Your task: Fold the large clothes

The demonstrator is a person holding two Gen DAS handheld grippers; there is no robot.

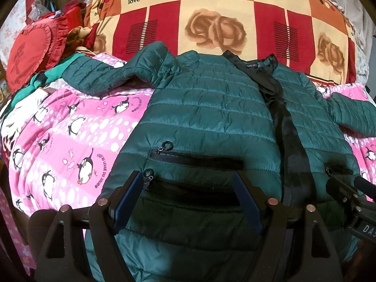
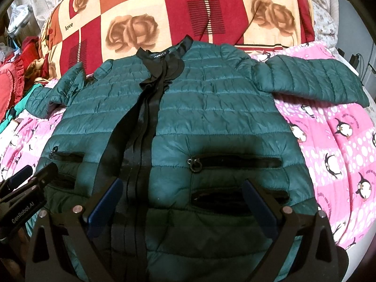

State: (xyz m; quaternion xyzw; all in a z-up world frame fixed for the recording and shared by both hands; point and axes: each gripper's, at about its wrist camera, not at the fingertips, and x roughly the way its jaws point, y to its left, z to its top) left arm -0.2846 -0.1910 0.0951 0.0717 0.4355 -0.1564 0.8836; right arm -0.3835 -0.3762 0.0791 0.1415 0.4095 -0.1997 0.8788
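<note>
Green quilted jacket (image 1: 211, 108) lies flat beneath both open tongs, left (image 1: 188, 202) and right (image 2: 181, 204).

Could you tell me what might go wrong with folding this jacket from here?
1. The puffy jacket looks slippery, so folds may spring open.
2. The open left gripper hovers by a zip pull that a finger could snag.
3. The soft pink quilt underneath may bunch.
</note>
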